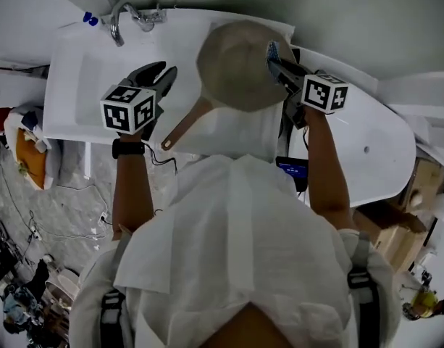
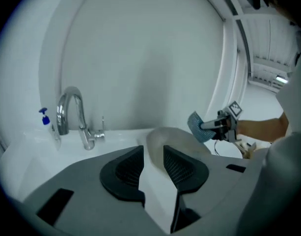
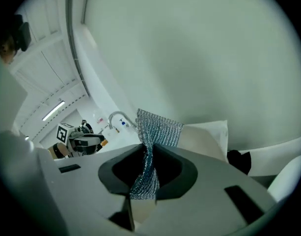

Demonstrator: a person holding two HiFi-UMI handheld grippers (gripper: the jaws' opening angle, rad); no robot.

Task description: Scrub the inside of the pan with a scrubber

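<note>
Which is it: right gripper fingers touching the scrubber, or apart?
Touching. The right gripper view shows the right gripper with its fingers shut on the mesh scrubber, pinching its middle.

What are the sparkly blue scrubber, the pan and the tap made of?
Scrubber: looks like woven mesh, maybe plastic or metallic thread; it glints and folds limply.
Pan: dull beige inside, probably coated metal, with a coppery-brown handle; hard to be sure.
Tap: shiny chrome-looking metal, with bright reflections.
</note>
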